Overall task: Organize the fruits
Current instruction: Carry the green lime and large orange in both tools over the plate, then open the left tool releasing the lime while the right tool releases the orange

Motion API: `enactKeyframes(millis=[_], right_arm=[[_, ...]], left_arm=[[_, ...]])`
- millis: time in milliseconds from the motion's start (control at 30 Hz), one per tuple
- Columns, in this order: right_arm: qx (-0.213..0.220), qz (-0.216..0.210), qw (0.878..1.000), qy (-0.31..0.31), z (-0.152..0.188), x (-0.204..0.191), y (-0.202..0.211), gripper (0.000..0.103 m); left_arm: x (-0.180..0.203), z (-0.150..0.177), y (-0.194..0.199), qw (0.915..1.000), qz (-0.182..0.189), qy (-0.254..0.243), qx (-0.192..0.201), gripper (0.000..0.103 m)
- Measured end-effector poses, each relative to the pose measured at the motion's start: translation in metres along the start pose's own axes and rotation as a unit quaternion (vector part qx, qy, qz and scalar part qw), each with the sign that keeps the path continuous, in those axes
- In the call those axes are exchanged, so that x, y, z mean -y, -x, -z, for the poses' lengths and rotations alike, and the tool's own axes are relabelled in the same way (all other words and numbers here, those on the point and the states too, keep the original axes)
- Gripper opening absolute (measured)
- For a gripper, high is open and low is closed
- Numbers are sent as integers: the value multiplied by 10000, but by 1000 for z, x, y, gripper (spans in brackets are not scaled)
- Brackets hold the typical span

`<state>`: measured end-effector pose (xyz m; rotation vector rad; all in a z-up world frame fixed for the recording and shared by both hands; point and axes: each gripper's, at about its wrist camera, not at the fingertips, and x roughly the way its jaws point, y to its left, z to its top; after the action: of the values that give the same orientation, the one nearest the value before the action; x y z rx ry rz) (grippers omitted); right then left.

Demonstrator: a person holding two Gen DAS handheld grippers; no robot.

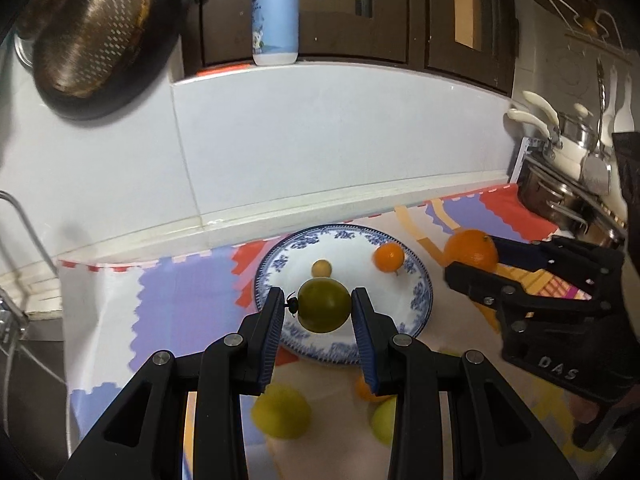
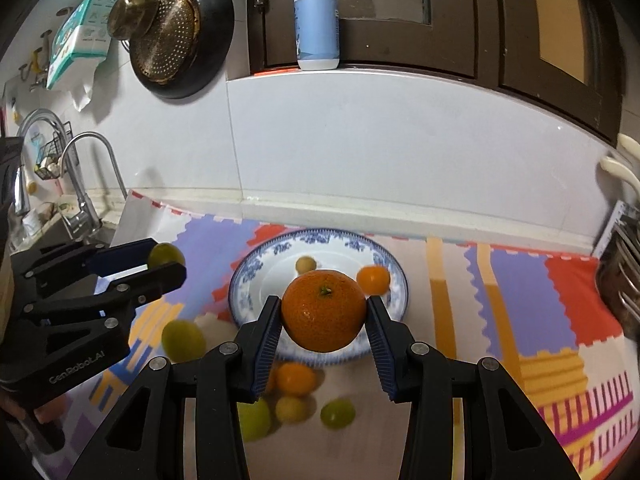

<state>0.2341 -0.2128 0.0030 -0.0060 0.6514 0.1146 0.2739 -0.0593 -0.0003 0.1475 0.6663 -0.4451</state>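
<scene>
Left gripper (image 1: 318,312) is closed on a small round olive-green fruit (image 1: 325,305); the blue ribbed pads bear on its two flanks, stem end turned toward the left pad. The fruit hangs clear above the near rim of the white plate with blue floral border (image 1: 420,300).

Right gripper (image 2: 323,316) is clamped on a large round orange mandarin with a green stem button (image 2: 323,311), pads at its widest girth, stem up. It also hangs over the near part of the same plate (image 2: 394,300).

The plate sits toward the back edge of the worktop, on a patterned mat of purple, red and orange blocks (image 2: 520,292). Two fruits lie in its well: a small orange one (image 2: 373,279) and a small yellowish one (image 2: 306,265). Several loose green, yellow and orange fruits (image 2: 296,378) lie on the mat near the front edge, beneath the grippers; blur prevents an exact count.

Handling assessment: both held fruits appear light, smooth-skinned and prone to roll. The mandarin likely gives a little under pressure; the green fruit looks firmer and slicker. A grip across the widest part, as held, seems sound. The plate is presumably ceramic and breakable, so fruit should be set down low, not dropped, and may roll against the pieces in the well.
</scene>
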Motion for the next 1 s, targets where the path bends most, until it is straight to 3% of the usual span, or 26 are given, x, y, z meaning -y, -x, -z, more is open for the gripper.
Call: enactKeyframes(millis=[400,1000], right_arm=[[-322,-131,9993,-116,-32,20,-72,43],[-955,-189,9950,-209,-41,45,-168,43]], left_arm=[[-19,-32,-74,9985,161,71,-523,34],[-26,-51,-173,9926,425,-213,-1121,34]])
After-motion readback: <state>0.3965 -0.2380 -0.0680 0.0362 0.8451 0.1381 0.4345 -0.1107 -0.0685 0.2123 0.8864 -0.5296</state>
